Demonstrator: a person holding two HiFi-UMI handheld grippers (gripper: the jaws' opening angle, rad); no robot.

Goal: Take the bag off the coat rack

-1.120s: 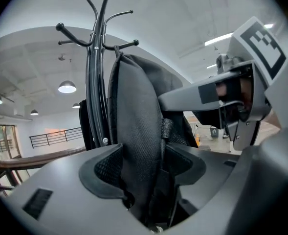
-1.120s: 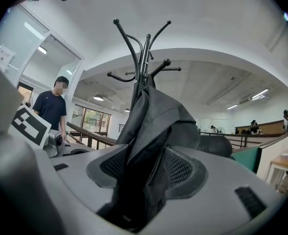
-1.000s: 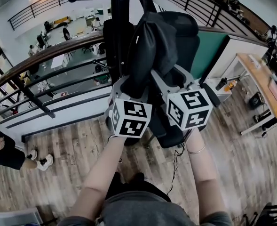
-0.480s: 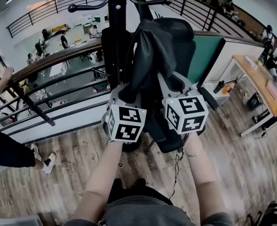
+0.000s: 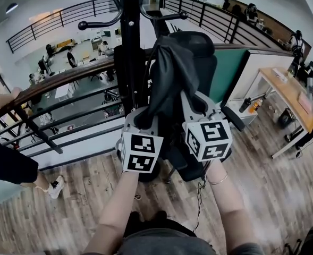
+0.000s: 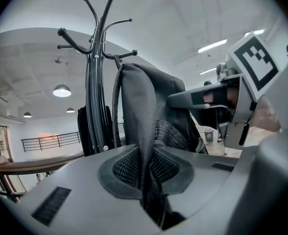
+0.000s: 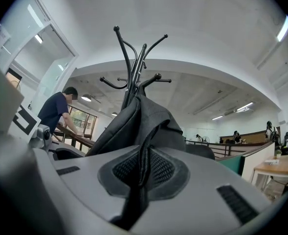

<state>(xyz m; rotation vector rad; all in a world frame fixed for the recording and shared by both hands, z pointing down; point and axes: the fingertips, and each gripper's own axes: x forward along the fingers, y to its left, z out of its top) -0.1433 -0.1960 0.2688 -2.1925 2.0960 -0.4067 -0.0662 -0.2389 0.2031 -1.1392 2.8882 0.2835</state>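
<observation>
Two folds of the black bag (image 5: pixel 172 73) sit pinched between jaws: left gripper (image 6: pixel 146 177) and right gripper (image 7: pixel 140 175) have just been closing on them. It hangs on the coat rack (image 5: pixel 129 41), at twelve o'clock from both.

Head view: high up, aimed steeply down, close over coat rack (image 5: pixel 130 47) and bag (image 5: pixel 169 73). Left gripper view, right gripper view: low, looking along own jaws, right against bag from its left and right. All three share bag and coat rack.
</observation>
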